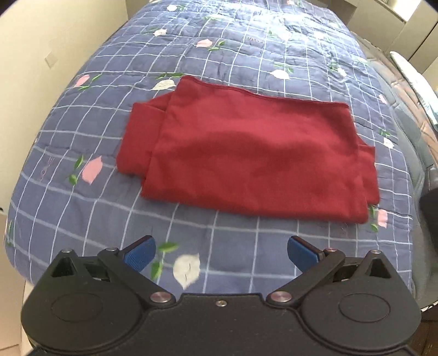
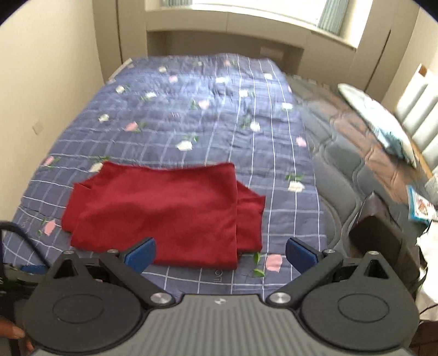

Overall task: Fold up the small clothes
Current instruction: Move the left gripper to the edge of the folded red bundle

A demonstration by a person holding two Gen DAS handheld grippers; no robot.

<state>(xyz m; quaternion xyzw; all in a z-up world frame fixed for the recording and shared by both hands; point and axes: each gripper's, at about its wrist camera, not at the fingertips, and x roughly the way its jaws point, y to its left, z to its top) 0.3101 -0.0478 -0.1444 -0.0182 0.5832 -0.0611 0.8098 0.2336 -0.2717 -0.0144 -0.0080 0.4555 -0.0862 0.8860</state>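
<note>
A dark red garment [image 1: 246, 156] lies folded into a rough rectangle on the blue checked quilt [image 1: 82, 123], with a lower layer sticking out at both its left and right sides. In the right wrist view the same red garment [image 2: 164, 208] sits left of centre on the quilt [image 2: 219, 109]. My left gripper [image 1: 221, 253] hovers open above the quilt, short of the garment's near edge, holding nothing. My right gripper [image 2: 220, 253] is open too, raised over the garment's near right corner, with nothing between its blue pads [image 2: 141, 253].
The bed runs away toward a window ledge [image 2: 219, 16]. A wall [image 2: 41, 82] borders its left side. A grey and brown blanket [image 2: 342, 153] and a pale pillow [image 2: 377, 123] lie along the right side. A dark object [image 2: 383, 241] stands at the bed's right edge.
</note>
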